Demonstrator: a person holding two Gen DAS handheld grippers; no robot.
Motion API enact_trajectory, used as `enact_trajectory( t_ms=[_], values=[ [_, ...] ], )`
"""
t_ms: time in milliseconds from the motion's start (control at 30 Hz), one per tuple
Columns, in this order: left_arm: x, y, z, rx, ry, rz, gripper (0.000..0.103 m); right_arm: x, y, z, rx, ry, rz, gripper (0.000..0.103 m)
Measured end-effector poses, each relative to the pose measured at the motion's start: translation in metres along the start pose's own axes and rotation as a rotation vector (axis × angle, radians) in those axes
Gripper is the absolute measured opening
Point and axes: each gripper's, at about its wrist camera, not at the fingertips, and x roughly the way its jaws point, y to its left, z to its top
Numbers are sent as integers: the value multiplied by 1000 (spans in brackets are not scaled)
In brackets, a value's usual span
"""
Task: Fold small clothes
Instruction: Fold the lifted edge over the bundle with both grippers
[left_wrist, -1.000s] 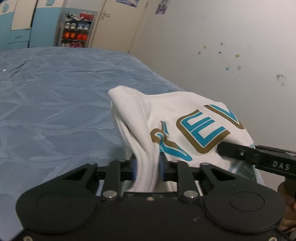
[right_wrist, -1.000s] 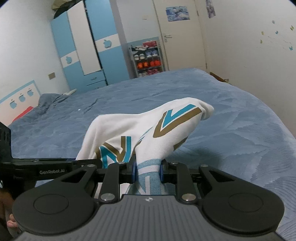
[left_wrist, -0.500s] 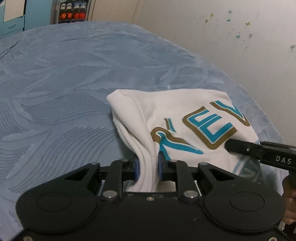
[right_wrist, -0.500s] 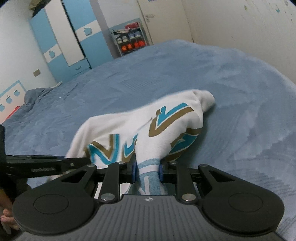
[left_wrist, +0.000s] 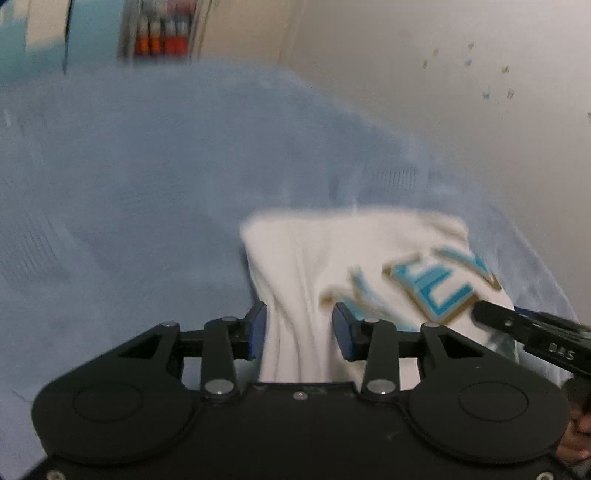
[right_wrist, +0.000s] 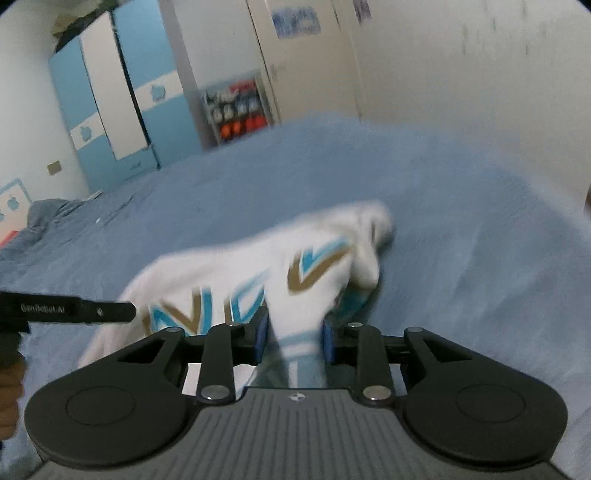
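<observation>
Lying on a blue textured bedspread, a small white cotton shirt printed with teal and gold letters stretches between two handheld black grippers. Both views are blurred by motion.

In the left wrist view, the left gripper has its blue-padded fingers parted, with a bunched edge of the shirt running up between them. The cloth seems to touch neither pad firmly, so the grip reads as slack rather than pinching. The shirt spreads forward and to the right of these fingers, toward the black tip of the other gripper at the right edge.

In the right wrist view, the right gripper also has its pads apart, with a pale blue hem of the shirt rising between them. Here the shirt fans forward and to the left, toward the other gripper's tip at the left edge.

The shirt's long axis appears to run from one gripper to the other, with each tool at one end. Judging by this, both hems sit equally close to their fingers, so either hand could re-grip or pull away.

A blue and white wardrobe stands behind the bed.
</observation>
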Motion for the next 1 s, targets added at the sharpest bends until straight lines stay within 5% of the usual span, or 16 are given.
enact_trajectory(
  t_ms=[67, 167, 300, 367, 433, 533, 633, 767, 1000],
  values=[
    [-23, -18, 10, 66, -111, 4, 46, -14, 16, 9, -39, -61, -11, 27],
    [-36, -40, 13, 107, -191, -4, 52, -7, 38, 9, -160, -54, -167, 38],
    [-16, -54, 2, 144, -145, -7, 52, 4, 32, -5, -134, -13, -255, 43],
    [-5, -56, -10, 149, -152, -1, 52, -8, 29, -11, -91, -119, -261, 15],
    [7, -57, -23, 171, -153, 24, 52, -16, 33, -17, -93, -204, -219, 5],
    [28, -54, -43, 199, -116, 58, 52, -10, 42, -25, -106, -218, -176, 5],
    [43, -41, -63, 207, -96, 89, 54, 19, 46, -38, -97, -148, -212, 5],
    [50, -35, -74, 219, -116, 66, 55, 36, 40, -62, -89, -157, -265, 3],
    [30, -46, -63, 287, -125, 118, 56, 11, 46, -42, -85, -208, -264, 6]
  ],
)
